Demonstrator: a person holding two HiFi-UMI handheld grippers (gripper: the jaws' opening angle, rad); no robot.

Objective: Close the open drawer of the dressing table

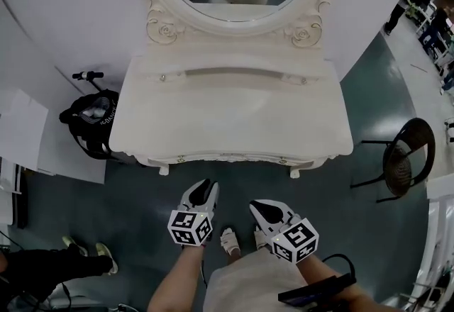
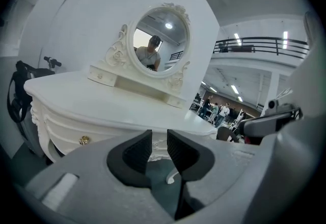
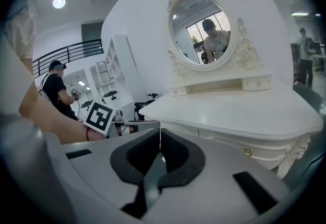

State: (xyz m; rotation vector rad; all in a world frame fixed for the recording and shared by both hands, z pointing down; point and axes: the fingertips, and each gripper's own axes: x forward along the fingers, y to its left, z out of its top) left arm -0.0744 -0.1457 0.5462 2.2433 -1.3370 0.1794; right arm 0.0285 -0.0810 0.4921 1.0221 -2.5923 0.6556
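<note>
Left claw (image 2: 159,142): jaws a narrow gap apart, nothing between. Right claw (image 3: 160,139): jaws together, empty. Both held side by side, tilted slightly down toward the white carved wooden dressing table (image 1: 234,112), short of its front. Gold-knobbed drawer (image 2: 71,136) looks flush under the surface.

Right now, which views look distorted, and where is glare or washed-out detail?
Both gripper views: strong fisheye, black corners, table edge bowed. Head view: table top washed out to near white, milder bending at the edges. Left gripper view: ceiling lights flare at right. Right gripper view: one lamp glows upper left.
</note>
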